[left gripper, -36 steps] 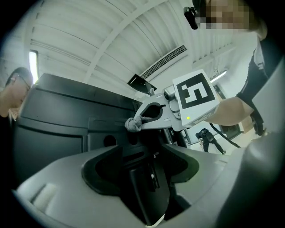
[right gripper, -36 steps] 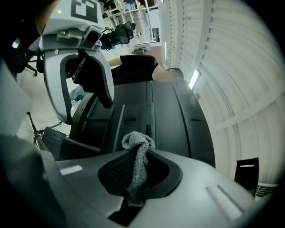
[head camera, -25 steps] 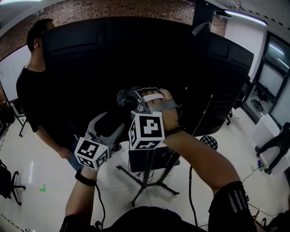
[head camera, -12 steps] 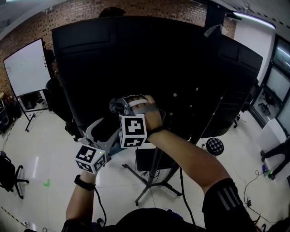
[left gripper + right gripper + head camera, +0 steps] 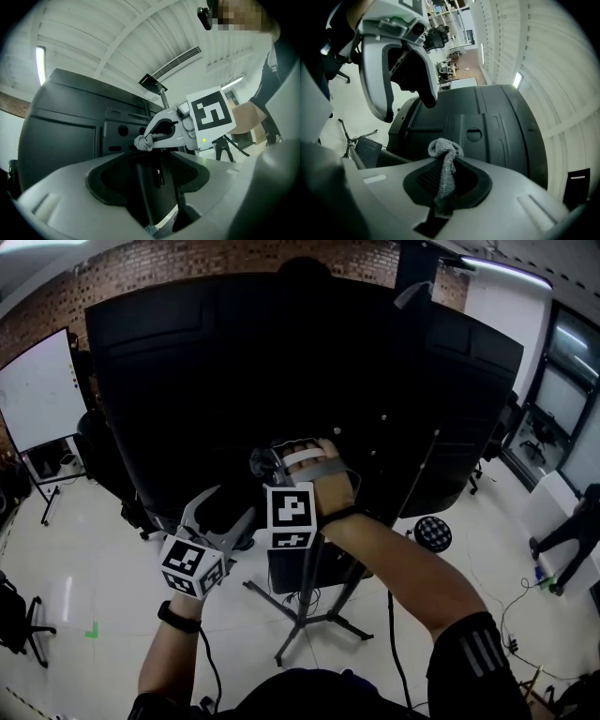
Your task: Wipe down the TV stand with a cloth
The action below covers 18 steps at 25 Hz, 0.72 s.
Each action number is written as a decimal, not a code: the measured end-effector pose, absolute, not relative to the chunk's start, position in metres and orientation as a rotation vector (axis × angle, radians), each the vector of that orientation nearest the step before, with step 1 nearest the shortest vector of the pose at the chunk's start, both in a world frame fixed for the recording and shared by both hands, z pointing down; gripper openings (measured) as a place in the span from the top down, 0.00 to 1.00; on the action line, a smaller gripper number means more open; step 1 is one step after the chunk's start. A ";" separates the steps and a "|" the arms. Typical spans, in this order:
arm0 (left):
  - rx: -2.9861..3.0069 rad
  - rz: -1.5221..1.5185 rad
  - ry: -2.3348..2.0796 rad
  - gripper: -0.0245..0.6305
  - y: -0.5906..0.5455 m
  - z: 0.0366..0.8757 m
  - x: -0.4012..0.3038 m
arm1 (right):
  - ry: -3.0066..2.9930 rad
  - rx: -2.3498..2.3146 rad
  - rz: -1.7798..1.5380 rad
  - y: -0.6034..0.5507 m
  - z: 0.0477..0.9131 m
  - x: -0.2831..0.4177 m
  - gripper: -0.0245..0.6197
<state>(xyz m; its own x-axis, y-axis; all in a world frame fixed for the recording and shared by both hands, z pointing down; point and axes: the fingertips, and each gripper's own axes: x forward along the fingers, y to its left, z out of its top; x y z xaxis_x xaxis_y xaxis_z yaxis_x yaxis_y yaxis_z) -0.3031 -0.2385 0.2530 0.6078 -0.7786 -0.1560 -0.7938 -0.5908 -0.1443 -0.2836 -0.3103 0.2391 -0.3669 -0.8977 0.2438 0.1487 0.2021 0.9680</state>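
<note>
Cloth (image 5: 444, 168): grey, twisted into a rope. It is pinched between the jaws of the right gripper (image 5: 265, 463), and its knotted end sticks out past the tips. That end points at the back of the black panel (image 5: 281, 362). I cannot tell whether it touches the surface.

Change since 0.5 s ago, head view: the right gripper and cloth have moved rightward along the panel, closer to the small screw holes. The panel itself now sits a little further left in the view, and so does the whiteboard (image 5: 33, 395). The grip on the cloth is unchanged.

Right gripper: clenched on the cloth, held up against the lower middle of the panel.

Left gripper (image 5: 234, 502): jaws spread apart, gripping nothing. It sits lower and to the left of the right gripper, near it but not touching. The cloth is well clear of its jaws, above and ahead of them in the left gripper view.

TV stand (image 5: 302, 610): black tripod legs spread on the pale floor, below both grippers.
</note>
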 end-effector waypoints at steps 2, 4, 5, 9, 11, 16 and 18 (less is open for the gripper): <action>-2.647 0.113 1.281 0.51 -0.241 0.254 -0.294 | -1.470 0.758 -1.361 -0.311 0.238 -0.275 0.93; -2.656 0.115 1.266 0.51 -0.242 0.254 -0.287 | -1.462 0.768 -1.366 -0.311 0.237 -0.269 0.93; -2.659 0.116 1.260 0.51 -0.243 0.253 -0.284 | -1.476 0.772 -1.363 -0.309 0.235 -0.267 0.93; -2.657 0.128 1.232 0.51 -0.241 0.245 -0.275 | -1.739 0.790 -1.314 -0.282 0.213 -0.268 0.93; -2.648 0.140 1.212 0.51 -0.237 0.237 -0.271 | -1.874 0.811 -1.266 -0.268 0.193 -0.259 0.93; -2.618 0.174 1.147 0.51 -0.228 0.211 -0.257 | -2.103 0.875 -1.132 -0.252 0.133 -0.223 0.93; -2.610 0.185 1.114 0.51 -0.223 0.198 -0.247 | -2.183 0.908 -1.065 -0.255 0.109 -0.208 0.93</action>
